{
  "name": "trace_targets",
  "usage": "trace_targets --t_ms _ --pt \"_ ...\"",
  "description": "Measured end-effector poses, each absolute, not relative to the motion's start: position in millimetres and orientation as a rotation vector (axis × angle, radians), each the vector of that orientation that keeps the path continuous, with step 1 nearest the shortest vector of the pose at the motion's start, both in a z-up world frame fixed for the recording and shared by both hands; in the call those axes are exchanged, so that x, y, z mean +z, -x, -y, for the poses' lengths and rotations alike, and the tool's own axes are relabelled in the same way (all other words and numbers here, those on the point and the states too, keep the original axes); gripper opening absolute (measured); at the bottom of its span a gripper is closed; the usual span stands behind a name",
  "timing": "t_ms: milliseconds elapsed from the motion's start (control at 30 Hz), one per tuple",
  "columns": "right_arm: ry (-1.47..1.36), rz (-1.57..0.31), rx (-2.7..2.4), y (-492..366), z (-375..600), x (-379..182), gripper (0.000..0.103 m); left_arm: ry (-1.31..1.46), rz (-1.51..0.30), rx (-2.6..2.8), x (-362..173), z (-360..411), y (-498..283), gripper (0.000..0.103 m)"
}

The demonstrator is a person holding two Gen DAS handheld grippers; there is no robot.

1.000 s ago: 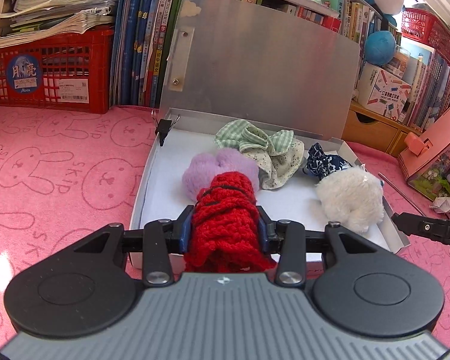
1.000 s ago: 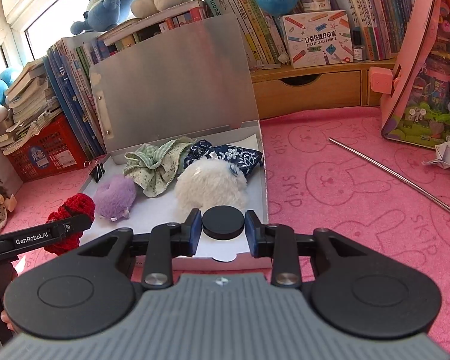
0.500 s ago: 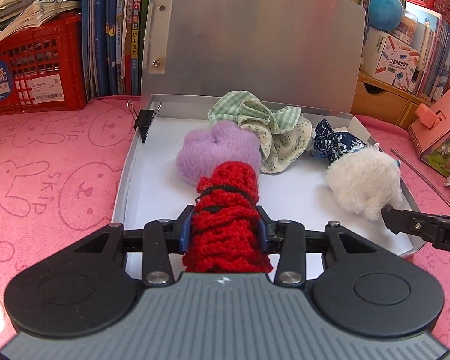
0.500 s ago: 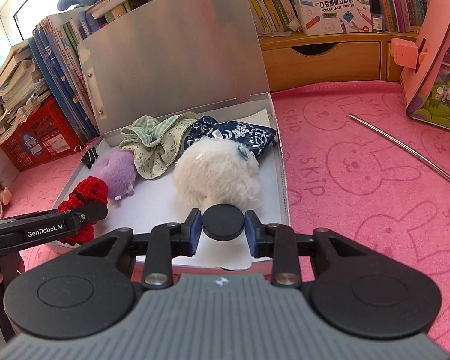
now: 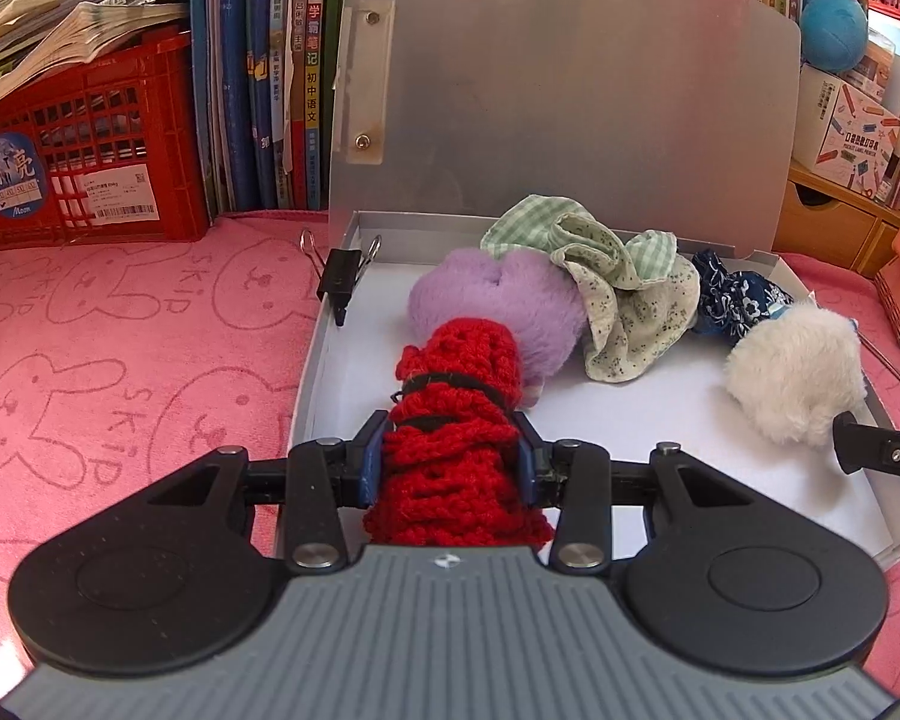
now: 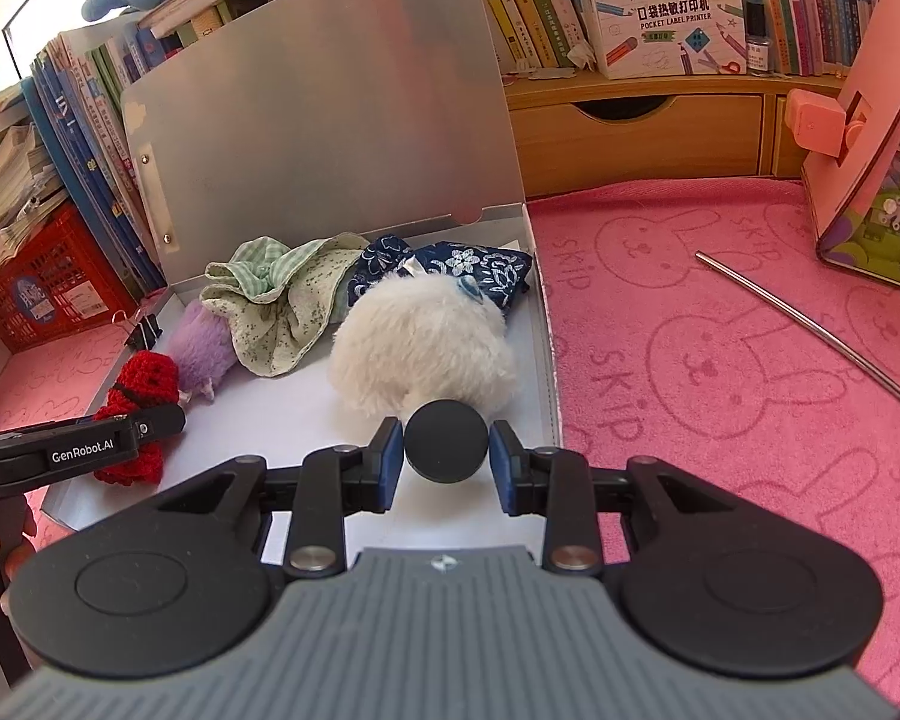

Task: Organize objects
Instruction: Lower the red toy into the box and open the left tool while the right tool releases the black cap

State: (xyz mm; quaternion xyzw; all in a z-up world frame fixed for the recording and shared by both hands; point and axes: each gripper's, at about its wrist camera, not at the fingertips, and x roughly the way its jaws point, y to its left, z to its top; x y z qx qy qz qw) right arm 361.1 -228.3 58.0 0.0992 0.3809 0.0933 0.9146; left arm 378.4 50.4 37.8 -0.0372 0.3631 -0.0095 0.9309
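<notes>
Both hand-held grippers are loaded and poised over the open box!

The left hand-held gripper is clamped on a red knitted bundle, its far end resting against the purple fluffy scrunchie inside the shallow grey box. The right hand-held gripper pinches a black round disc between its blue pads, right in front of the white fluffy pom-pom at the box's near right corner. Behind those, a green checked cloth scrunchie sits mid-box, and a navy floral one is tucked against the right wall. The lid stands upright at the back, a black binder clip bites the left rim, and it all sits on a pink bunny-print cloth over the table.
</notes>
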Motion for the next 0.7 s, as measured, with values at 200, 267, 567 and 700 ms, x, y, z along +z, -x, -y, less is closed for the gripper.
trace_targets --t_ms 200,267,567,700 --pt "-0.210 -0.782 0.183 -366.8 231.7 54.8 0.036 0.052 -0.724 0.001 38.7 -50.7 -382.2 0.047" --pt "-0.200 -0.779 0.180 -367.4 230.0 54.2 0.036 0.039 -0.717 0.004 38.4 -48.2 -383.0 0.047" --pt "-0.267 -0.758 0.195 -364.9 237.2 52.8 0.055 0.056 -0.668 -0.014 42.0 -46.4 -375.5 0.068" --pt "-0.273 -0.740 0.192 -359.7 237.8 58.1 0.059 0.050 -0.636 -0.023 51.4 -41.7 -367.8 0.079"
